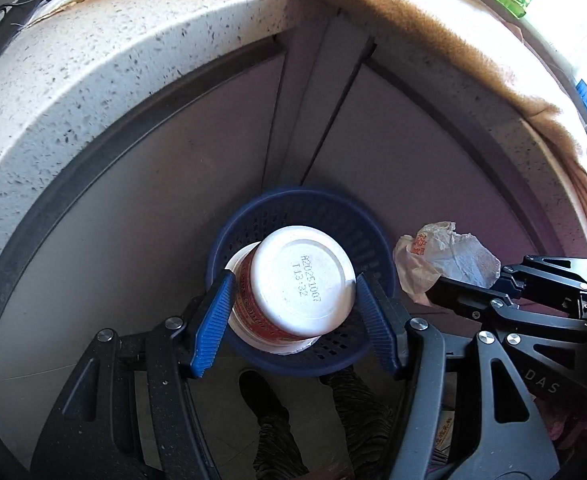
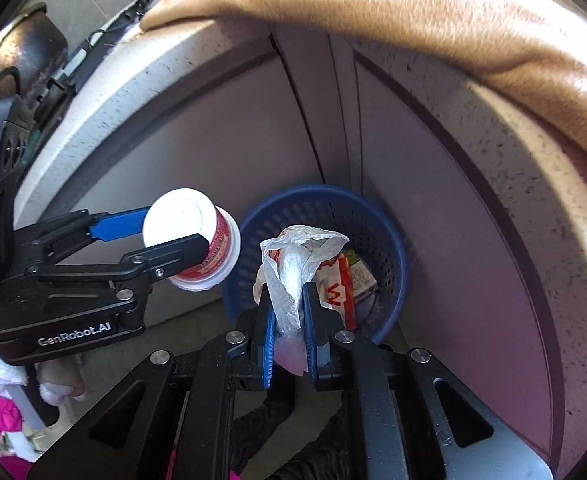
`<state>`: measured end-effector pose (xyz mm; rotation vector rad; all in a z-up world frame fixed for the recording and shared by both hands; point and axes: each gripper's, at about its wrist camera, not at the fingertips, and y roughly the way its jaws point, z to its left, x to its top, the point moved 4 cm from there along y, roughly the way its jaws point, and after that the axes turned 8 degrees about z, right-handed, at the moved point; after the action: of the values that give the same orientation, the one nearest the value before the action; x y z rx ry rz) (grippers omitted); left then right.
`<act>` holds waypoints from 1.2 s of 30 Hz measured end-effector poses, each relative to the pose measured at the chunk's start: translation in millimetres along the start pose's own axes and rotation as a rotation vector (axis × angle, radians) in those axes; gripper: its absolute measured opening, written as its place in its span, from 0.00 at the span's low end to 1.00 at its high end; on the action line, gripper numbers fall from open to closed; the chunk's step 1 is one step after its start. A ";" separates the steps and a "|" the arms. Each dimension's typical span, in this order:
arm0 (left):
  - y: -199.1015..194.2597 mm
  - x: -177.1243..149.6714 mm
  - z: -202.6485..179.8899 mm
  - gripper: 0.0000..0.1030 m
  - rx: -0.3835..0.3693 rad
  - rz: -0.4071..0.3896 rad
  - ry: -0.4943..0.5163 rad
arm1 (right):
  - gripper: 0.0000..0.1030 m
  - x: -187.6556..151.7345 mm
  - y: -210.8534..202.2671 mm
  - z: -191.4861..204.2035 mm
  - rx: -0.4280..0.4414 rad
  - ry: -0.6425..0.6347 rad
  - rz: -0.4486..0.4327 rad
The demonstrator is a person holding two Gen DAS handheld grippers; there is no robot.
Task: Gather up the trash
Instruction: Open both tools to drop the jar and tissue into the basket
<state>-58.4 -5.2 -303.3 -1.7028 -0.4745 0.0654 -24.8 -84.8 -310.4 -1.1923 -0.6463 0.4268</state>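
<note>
1. Left gripper (image 1: pixel 293 300) fingers (image 1: pixel 213 320) clamped on both sides of a white cup (image 1: pixel 293 280) with red label, held bottom-up over the blue basket (image 1: pixel 377 240) on the floor.
2. Right gripper (image 2: pixel 289 328) fingers (image 2: pixel 270 336) nearly closed, pinching a crumpled white wrapper (image 2: pixel 293 264) above the same basket.
3. Basket already has a red-and-white wrapper (image 2: pixel 339 288) inside, sits against grey cabinet doors (image 1: pixel 173 200) below the speckled desk (image 1: pixel 113 60).

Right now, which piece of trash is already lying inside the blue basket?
The red and white wrapper lies inside the blue basket. The crumpled paper is pinched in the right tool, and the cup is gripped by the left tool.
</note>
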 end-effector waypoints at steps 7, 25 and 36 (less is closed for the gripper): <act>4.2 2.1 -2.7 0.63 0.025 0.002 0.000 | 0.13 2.7 9.0 -1.3 -0.017 -0.004 0.006; -4.9 9.5 2.0 0.64 0.056 -0.007 -0.004 | 0.40 6.5 0.4 -6.8 -0.037 -0.009 -0.004; -11.7 12.7 4.1 0.75 0.047 -0.019 0.002 | 0.45 4.0 -8.7 -9.9 -0.030 -0.002 -0.016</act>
<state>-51.3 4.3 -290.1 -1.6523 -0.4842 0.0609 -15.5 -92.2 -303.4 -1.2141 -0.6656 0.4059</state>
